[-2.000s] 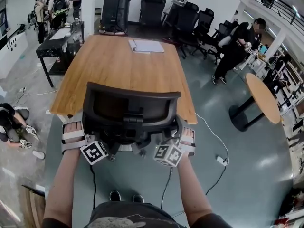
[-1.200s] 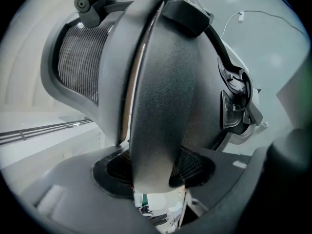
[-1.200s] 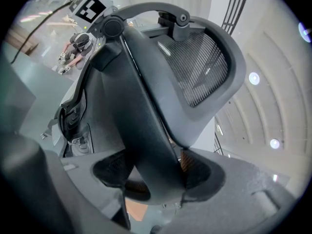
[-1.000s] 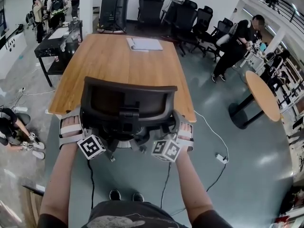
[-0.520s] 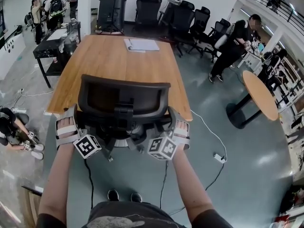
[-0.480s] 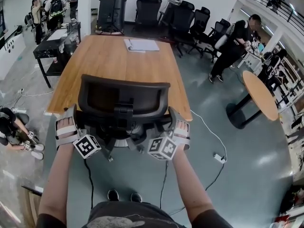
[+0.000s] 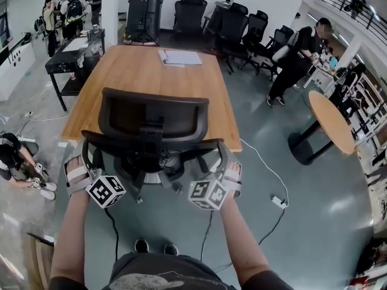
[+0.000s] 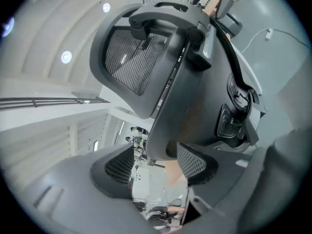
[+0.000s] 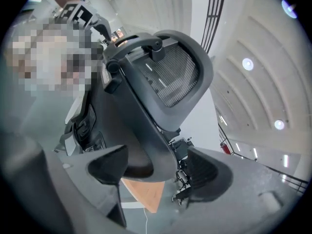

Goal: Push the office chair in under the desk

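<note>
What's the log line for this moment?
chair: back at desk edge | left gripper: jaws open, just narrowed, left armrest between | right gripper: jaws just opened, right armrest between

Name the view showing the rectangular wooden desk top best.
Head view: nearly all the rectangular wooden desk top shows beyond the black mesh office chair. The right gripper view catches one wedge; the left, at most a sliver.
</note>
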Motion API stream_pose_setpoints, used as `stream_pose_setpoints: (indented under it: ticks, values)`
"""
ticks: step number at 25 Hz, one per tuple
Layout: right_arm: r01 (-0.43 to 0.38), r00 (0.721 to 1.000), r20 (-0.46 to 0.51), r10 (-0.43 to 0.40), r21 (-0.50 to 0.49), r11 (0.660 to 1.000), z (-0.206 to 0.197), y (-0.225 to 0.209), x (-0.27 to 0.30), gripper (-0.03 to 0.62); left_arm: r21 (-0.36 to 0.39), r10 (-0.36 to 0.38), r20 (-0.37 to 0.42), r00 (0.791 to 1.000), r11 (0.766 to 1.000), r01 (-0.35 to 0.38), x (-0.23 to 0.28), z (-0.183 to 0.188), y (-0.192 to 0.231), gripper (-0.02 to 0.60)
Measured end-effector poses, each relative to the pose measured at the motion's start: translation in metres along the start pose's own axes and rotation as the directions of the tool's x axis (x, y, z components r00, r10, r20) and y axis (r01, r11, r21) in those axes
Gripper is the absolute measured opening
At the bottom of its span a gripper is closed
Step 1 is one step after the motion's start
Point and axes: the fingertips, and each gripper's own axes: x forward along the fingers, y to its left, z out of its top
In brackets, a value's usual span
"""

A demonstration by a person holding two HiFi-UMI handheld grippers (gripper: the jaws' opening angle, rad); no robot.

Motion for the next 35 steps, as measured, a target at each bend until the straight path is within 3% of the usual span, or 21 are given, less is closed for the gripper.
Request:
stream_pose_setpoints:
  ticks: [9, 13, 17, 25, 31, 35]
  values:
    - [-0.057, 0.994, 0.101, 0.049, 0.074, 0.996, 0.002, 0.012, -0.029, 0.360, -0.134, -0.050, -0.047, 0.998, 0.990, 0.043, -0.057, 0.007, -0.025, 0.224]
    - [-0.089, 0.986, 0.145, 0.076, 0.087, 0.992, -0.003, 0.017, -0.039, 0.356, -0.165, -0.044, -0.070, 0.997, 0.986, 0.032, -0.081, 0.018, -0.032, 0.114]
    - [-0.119, 0.978, 0.180, 0.102, 0.090, 0.989, -0.007, 0.020, -0.050, 0.353, -0.185, -0.023, -0.079, 0.997, 0.983, 0.009, -0.105, 0.029, -0.034, 0.058]
    - [-0.135, 0.968, 0.228, 0.104, 0.125, 0.983, -0.017, 0.020, -0.065, 0.283, -0.238, -0.040, -0.060, 0.997, 0.971, 0.025, -0.135, 0.045, -0.058, 0.018]
    - [-0.132, 0.957, 0.280, 0.071, 0.209, 0.969, -0.002, 0.014, -0.093, 0.210, -0.277, 0.016, 0.015, 1.000, 0.961, -0.011, -0.158, 0.064, -0.049, 0.017]
    - [-0.116, 0.954, 0.298, 0.038, 0.247, 0.962, 0.010, 0.014, -0.120, 0.147, -0.385, -0.038, 0.052, 0.998, 0.921, 0.055, -0.177, 0.061, -0.059, 0.017]
